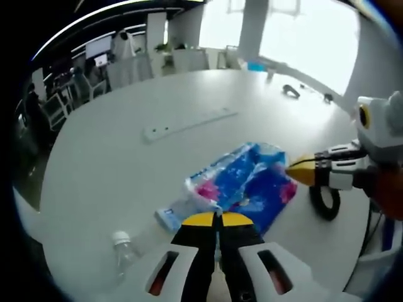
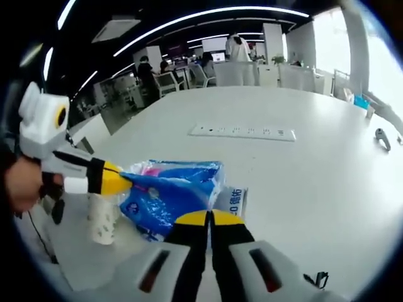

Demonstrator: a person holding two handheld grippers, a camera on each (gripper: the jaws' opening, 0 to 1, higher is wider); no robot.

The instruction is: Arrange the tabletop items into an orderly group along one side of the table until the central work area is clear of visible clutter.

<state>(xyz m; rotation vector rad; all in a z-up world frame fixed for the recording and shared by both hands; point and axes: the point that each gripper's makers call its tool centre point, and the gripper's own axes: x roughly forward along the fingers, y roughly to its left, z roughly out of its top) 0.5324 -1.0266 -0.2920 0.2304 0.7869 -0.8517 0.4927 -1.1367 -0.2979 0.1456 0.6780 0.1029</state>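
A blue and pink tissue pack [image 1: 252,179] [image 2: 167,192] lies in plastic wrap on the white table [image 1: 113,163] [image 2: 315,182]. My left gripper [image 1: 217,218] [image 2: 119,180] is shut with its yellow tips pinching the pack's near corner. My right gripper [image 1: 297,170] [image 2: 208,217] is shut on the wrap at the opposite edge. A small tissue packet [image 1: 170,218] [image 2: 232,201] lies against the pack. A long white power strip [image 1: 189,124] [image 2: 243,132] rests farther out on the table.
A clear bottle [image 1: 123,247] [image 2: 102,220] with a white cap stands near the left gripper. A black ring [image 1: 324,202] lies by the right gripper. A small dark object [image 1: 291,91] [image 2: 380,136] and a black clip [image 2: 318,279] sit apart. Office chairs stand beyond the table.
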